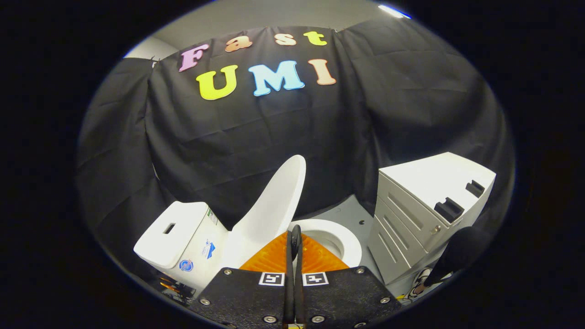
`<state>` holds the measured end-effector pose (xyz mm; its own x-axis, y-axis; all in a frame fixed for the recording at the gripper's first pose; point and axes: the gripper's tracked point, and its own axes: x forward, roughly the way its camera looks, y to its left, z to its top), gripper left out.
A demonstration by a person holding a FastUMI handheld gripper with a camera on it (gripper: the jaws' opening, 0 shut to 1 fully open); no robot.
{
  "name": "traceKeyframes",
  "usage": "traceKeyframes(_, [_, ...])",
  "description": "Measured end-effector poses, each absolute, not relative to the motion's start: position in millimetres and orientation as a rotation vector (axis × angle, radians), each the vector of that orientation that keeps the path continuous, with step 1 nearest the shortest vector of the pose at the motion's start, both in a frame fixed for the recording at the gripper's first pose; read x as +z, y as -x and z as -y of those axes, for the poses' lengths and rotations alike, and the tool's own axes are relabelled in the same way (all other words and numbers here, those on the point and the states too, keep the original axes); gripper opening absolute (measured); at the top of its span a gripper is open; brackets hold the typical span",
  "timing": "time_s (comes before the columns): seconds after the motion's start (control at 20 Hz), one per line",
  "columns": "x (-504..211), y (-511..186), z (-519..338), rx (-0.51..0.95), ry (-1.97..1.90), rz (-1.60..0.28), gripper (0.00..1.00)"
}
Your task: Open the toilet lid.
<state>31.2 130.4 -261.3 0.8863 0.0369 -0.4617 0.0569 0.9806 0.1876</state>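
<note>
- The booth's black cloth wall [274, 132] hung behind everything, creased and draped, with a strip of pale ceiling [274, 16] above it and one bright light [393, 11] at the upper right.
- A white drawer cabinet [425, 210] stood to the right of the toilet, well apart from the fingers; its stacked drawer fronts faced the bowl and two dark handle-like blocks [450, 209] sat on its top.
- The toilet [219, 242] stood just ahead of the fingers, its white cistern [171, 233] to the left with a slot in its top and small stickers on its side.
- The toilet lid [274, 205] was raised, tilted up and leaning back toward the cistern, its inner face turned toward the bowl.
- The white seat ring [347, 240] lay down over the bowl, just beyond the fingertips and right of the lid, the opening partly hidden by the tool.
- A grey floor [338, 212] showed between the toilet and the cabinet.
- A dark rounded object [461, 251] stood out in front of the cabinet; I could not tell what it was.
- The gripper [295, 237] pointed at the bowl with its two fingers pressed together, clenched on nothing, tips just beside the lower edge of the lid; whether they touched it I could not tell.
</note>
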Motion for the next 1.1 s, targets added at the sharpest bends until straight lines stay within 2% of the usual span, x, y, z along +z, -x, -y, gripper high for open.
traceKeyframes(1.1, [-163, -31, -262, 0.165, 0.011, -0.318, 0.0])
